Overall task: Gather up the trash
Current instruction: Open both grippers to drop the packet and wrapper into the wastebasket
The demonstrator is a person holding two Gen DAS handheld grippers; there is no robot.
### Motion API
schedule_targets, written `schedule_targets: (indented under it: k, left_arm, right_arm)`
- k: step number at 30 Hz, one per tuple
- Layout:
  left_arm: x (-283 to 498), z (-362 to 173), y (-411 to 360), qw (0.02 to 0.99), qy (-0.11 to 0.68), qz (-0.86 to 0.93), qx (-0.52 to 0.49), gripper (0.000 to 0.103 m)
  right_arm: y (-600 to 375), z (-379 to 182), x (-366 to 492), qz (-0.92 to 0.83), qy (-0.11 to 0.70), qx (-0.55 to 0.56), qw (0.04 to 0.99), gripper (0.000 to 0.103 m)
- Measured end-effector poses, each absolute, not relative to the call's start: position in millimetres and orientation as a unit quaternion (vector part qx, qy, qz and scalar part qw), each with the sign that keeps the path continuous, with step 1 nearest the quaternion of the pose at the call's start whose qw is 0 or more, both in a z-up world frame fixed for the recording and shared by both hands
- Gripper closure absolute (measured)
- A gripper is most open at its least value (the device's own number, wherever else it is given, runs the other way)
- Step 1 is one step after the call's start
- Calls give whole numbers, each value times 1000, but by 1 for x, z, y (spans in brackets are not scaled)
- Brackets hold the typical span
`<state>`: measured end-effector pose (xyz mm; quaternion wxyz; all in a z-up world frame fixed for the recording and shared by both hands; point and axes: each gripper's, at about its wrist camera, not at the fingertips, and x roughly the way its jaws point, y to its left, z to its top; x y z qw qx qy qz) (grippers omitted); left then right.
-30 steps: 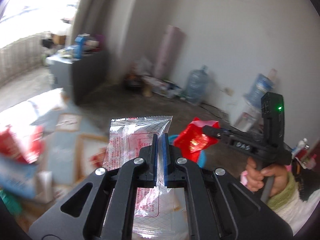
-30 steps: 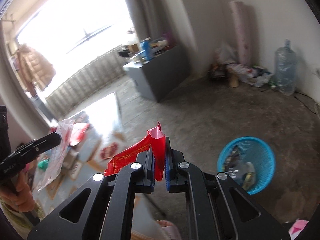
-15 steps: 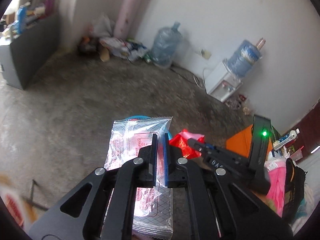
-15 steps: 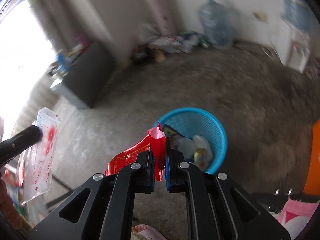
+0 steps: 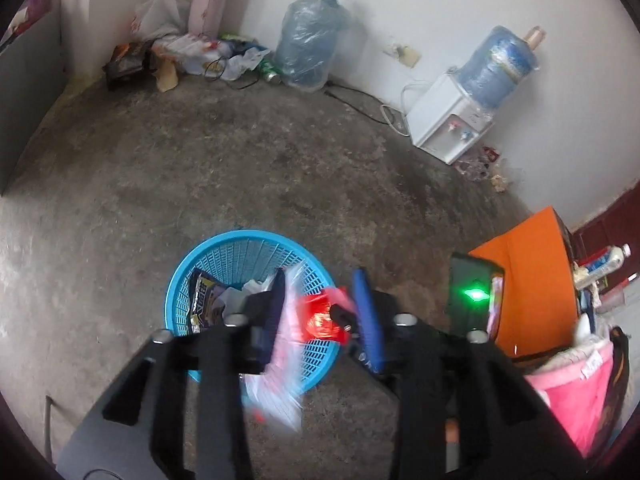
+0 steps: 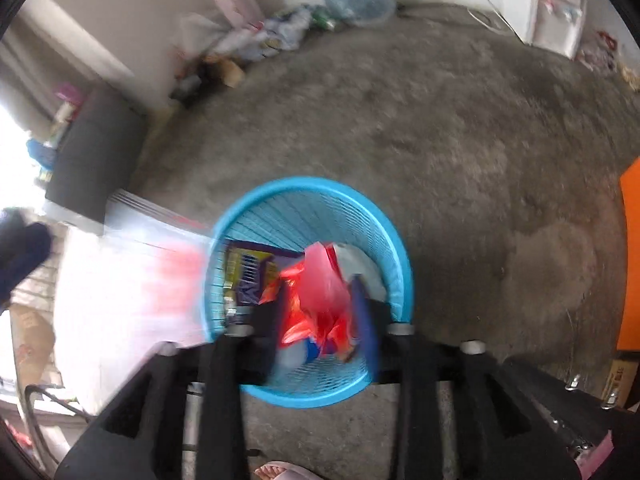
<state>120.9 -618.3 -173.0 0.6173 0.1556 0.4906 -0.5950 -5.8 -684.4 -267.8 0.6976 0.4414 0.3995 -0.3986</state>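
Both grippers hang over the blue mesh basket [image 6: 394, 240], fingers spread. The left gripper [image 5: 320, 312] drops a clear wrapper [image 5: 280, 360]; the right gripper [image 6: 320, 320] releases a red wrapper [image 6: 320, 292]. More litter by the wall [image 5: 208, 56] looks left.

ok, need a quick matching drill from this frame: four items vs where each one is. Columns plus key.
1. blue basket
2. red wrapper
3. water dispenser
4. purple packet

A. against the white wall
B. between the open right gripper fingers, over the basket
C. on the concrete floor
D. lying inside the basket

Pairs: 1-C, 2-B, 3-A, 4-D
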Motion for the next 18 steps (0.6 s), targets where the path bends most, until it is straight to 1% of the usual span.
schedule_targets:
  k: [3,5,10,12,15,18]
  left_arm:
    - [121,-176,-618,616,497,-593,148,64]
    - [124,-173,-615,620,492,-592,149,62]
    - [129,-150,-599,634,477,-595,132,55]
    - [130,-135,-588,642,465,-596,126,50]
    - [129,-107,-562,660,443,-596,116,42]
    - [130,-81,-528,684,425,-583,107,37]
  right_arm:
    - [-685,-279,-12,-402,396,450,692,56]
    - [-682,-281,-17,-400,387,456,694,48]
    - [-678,-268,-18,-402,375,449,704,47]
    - [-676,-257,-16,-400,366,444,713,46]
    - [-669,-233,-10,-393,352,426,735,42]
    - [-658,-205,0,-375,334,402,765,37]
